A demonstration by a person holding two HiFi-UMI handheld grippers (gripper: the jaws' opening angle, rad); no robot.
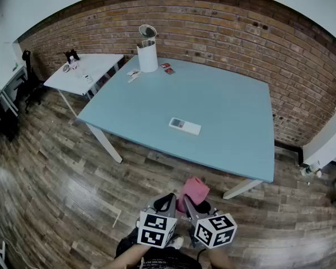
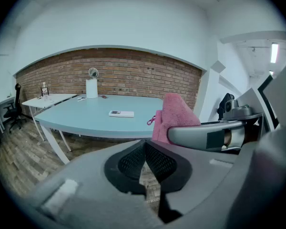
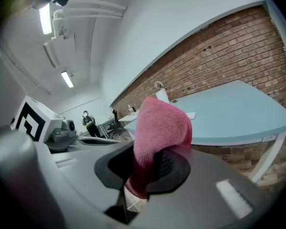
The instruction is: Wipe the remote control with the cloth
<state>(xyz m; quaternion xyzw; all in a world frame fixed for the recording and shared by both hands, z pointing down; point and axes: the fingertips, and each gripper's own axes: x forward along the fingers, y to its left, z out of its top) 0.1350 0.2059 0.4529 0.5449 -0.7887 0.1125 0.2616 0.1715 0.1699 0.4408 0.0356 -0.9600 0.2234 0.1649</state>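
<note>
Head view, left to right: black chair (image 1: 29, 77) at far left, then a small white table (image 1: 95, 66) with a few small items on it. Next comes the big light-blue table (image 1: 229, 111), set against the brick wall (image 1: 241, 32). White cylinder container (image 1: 147, 55) stands at the blue table's far left corner, its round lid tilted up. Small cards and red bits lie just beside it, too small to tell what they are. Remote control (image 1: 185, 126) is white and lies flat near the blue table's near edge, about mid-width, with nothing touching it. Wooden floor (image 1: 50, 189) is in front.

Both grippers sit low in frame over the floor, short of the table and well apart from the remote control. Left gripper (image 1: 169, 199) has its jaws pressed together with nothing between them. Left gripper view shows the two black pads meeting, with the remote control ahead on the table and slightly left.

Right gripper (image 1: 189, 202), just beside it, is pinching the pink cloth (image 1: 195, 189). Right gripper view shows the cloth clamped between the pads, its folded bulk standing up above the jaws and a short end hanging below. The cloth is off the table and not touching the remote control. At the background left of the right gripper view, a person (image 3: 88, 120) stands far off near desks.
</note>
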